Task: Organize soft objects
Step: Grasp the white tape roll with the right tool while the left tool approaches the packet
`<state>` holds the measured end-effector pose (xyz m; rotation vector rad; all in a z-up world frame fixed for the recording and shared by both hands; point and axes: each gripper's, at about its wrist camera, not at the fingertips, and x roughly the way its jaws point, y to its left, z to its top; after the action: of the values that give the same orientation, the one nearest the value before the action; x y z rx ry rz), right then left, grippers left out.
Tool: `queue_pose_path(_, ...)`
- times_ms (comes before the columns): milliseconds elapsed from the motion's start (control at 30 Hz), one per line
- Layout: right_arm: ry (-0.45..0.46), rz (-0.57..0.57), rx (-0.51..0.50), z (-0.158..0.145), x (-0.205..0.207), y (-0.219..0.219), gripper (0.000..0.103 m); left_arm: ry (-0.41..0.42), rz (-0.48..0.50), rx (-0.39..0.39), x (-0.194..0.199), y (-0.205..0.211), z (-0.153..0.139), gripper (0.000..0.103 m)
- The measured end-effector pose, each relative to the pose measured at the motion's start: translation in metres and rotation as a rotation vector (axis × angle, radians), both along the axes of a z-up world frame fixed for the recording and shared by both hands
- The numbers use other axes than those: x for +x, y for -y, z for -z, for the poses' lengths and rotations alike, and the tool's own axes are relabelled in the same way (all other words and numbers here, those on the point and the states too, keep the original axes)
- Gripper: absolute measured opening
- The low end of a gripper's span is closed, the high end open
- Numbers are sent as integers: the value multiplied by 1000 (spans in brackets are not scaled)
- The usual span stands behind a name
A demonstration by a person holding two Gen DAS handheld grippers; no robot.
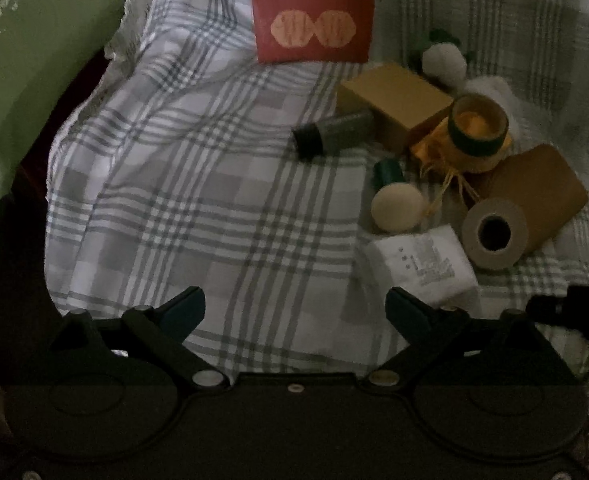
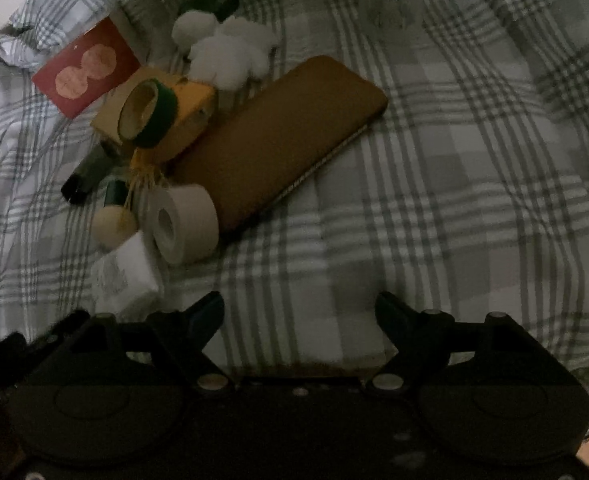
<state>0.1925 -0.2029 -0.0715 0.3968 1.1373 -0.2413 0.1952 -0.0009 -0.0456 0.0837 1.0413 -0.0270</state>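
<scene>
A heap of small items lies on a grey-and-white checked bedcover (image 1: pixel 198 184). It holds a white plush toy (image 2: pixel 230 50), a cream ball with a green cap (image 1: pixel 396 204), a roll of paper (image 1: pixel 494 234), a white tissue pack (image 1: pixel 424 266), a green-edged tape ring (image 1: pixel 479 126) on a yellow pouch, a tan box (image 1: pixel 394 104), a brown flat case (image 2: pixel 282 136), a dark tube (image 1: pixel 334 134) and a red packet (image 1: pixel 314 26). My left gripper (image 1: pixel 294 312) is open and empty, left of the heap. My right gripper (image 2: pixel 300 316) is open and empty, below the heap.
A green pillow (image 1: pixel 26 80) with lace trim lies at the left in the left wrist view. The other gripper's dark tip (image 1: pixel 574 312) shows at that view's right edge. The cover is rumpled into folds around the heap.
</scene>
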Motion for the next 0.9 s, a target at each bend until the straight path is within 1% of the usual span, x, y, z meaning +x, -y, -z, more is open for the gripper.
queue_pose_path(100,5,-19,-13,-1,8,-4,78,4,2,5,0,-1,1,94)
queue_pose_path(200,57,-54,-23,-8,14,-14,70,9,3,5,-1,-2,1,94)
queue_pose_path(300,168,-90,-57,-16,17,-25,70,7,3,-7,-1,-4,0,94)
queue_pose_path(367,195,-128,-90,-19,23,-34,73,2,1,-13,-2,-6,0,93)
queue_pose_path(433,182,-148,-101,-19,29,-42,73,-1,-2,-21,-3,-8,-2,91)
queue_pose_path(533,168,-172,-87,-13,39,-49,71,1,1,-36,-5,-11,-3,90)
queue_pose_path(600,166,-177,-119,-9,43,-53,71,5,0,-45,-8,-13,-4,90)
queue_pose_path(667,138,-177,-145,-3,48,-56,70,7,0,-49,-9,-13,-4,90)
queue_pose_path(733,130,-160,-140,0,47,-53,65,7,2,-53,-10,-14,-4,90)
queue_pose_path(800,115,-173,-105,2,49,-51,55,6,5,-59,-11,-14,-4,90)
queue_pose_path(833,104,-179,-94,1,49,-50,53,5,7,-61,-11,-14,-4,90)
queue_pose_path(867,104,-180,-90,0,48,-50,48,3,9,-65,-11,-13,-4,89)
queue_pose_path(900,101,-181,-89,-1,47,-50,38,0,12,-73,-11,-13,-4,87)
